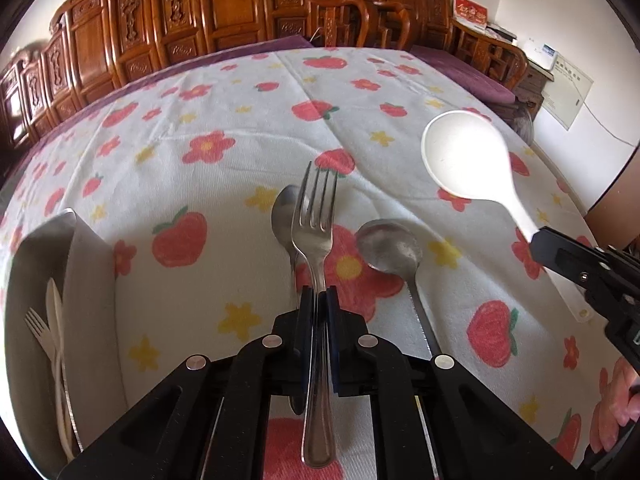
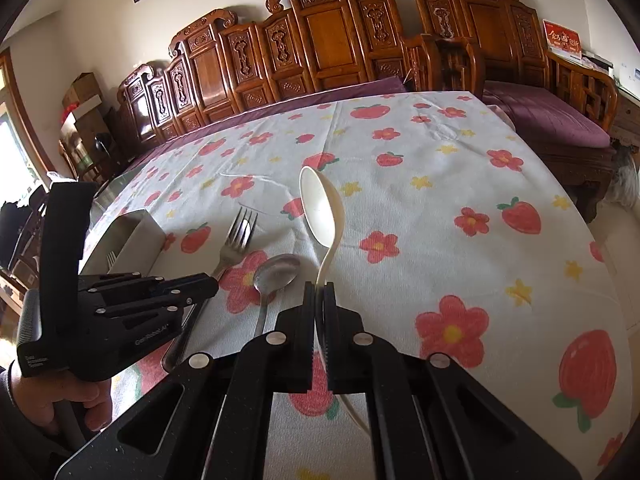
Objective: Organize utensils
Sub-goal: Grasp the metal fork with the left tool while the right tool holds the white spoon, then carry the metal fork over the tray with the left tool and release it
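Left gripper (image 1: 319,300): jaws closed on the neck of a steel fork (image 1: 316,220), held lifted, tines forward, handle trailing back between the fingers and past them toward the camera; grip looks narrow and near the balance point.

Right gripper (image 2: 319,292): jaws closed on the thin handle of a white plastic spoon (image 2: 322,208), bowl raised above the cloth and turned edge-on in the right wrist view; handle end hangs below the jaws.

On the tablecloth (image 1: 224,128): two steel spoons, one (image 1: 285,216) partly hidden behind the fork, the other (image 1: 390,246) just to its right; both lie loose, not yet sorted.

Metal container (image 1: 86,280): at the left of the table, well apart from the loose spoons; already holds a white plastic fork (image 1: 38,328) and another white piece, kind uncertain.

Risks, as judged: the smooth fork may pivot or slide in the pads if tilted on the way to the container; the flexible spoon handle may twist out; both grippers heading left together could collide; tines may catch the container rim.
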